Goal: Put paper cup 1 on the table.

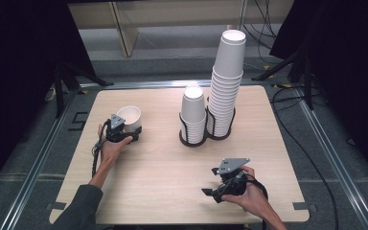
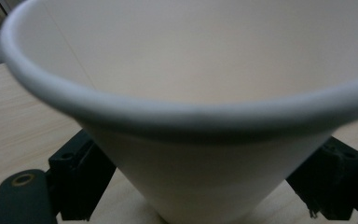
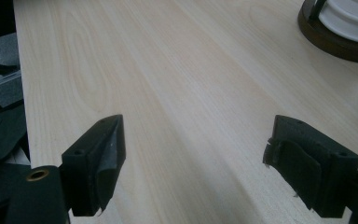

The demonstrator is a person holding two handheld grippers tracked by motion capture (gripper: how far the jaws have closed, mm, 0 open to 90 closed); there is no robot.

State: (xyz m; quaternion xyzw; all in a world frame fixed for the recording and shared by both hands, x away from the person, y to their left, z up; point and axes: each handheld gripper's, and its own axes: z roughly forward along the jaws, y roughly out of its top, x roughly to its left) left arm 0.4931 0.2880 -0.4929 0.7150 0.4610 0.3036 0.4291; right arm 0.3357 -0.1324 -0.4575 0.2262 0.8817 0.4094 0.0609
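My left gripper [image 1: 127, 133] has its jaws against both sides of a single white paper cup [image 1: 130, 118], pinching it near the left edge of the table [image 1: 163, 191]. The left gripper view adds what I can't see from above: the cup's tapered wall [image 2: 205, 177] sits between the black pads [image 2: 81, 179], mouth tilted toward the lens. My right gripper [image 3: 193, 163] hangs spread over bare wood; its view catches the dark holder base [image 3: 340, 39] of the cup stacks [image 1: 225, 91].
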